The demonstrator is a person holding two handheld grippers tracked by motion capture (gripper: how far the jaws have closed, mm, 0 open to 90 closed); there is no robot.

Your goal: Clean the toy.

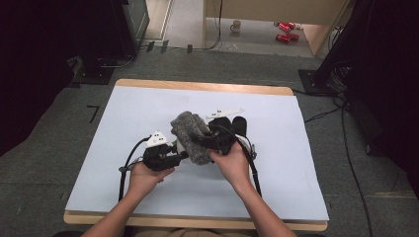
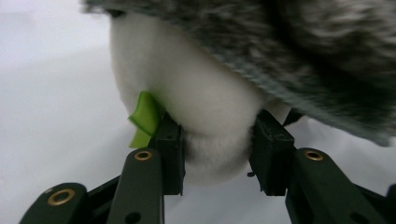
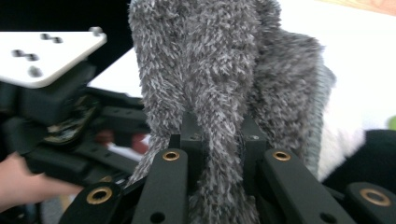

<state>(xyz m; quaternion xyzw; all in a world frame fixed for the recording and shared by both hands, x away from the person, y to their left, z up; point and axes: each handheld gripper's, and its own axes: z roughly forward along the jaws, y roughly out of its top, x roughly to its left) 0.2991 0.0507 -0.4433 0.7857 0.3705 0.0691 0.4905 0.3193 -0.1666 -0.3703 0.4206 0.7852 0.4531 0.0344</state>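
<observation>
Fuzzy grey sock hangs lifted above the middle of the white table, caught between both tools. At its grey body the right gripper is clamped narrowly on a bunched fold of pile, jaws nearly together. At the other end the left gripper pinches the white toe part, its pads pressing into the soft fabric beside a small green tag. Outward, the person's right hand comes in from below, and the left hand sits lower left, forearms converging. My reading is that pickup is done; whatever folding, turning or stretching is intended looks barely begun.
</observation>
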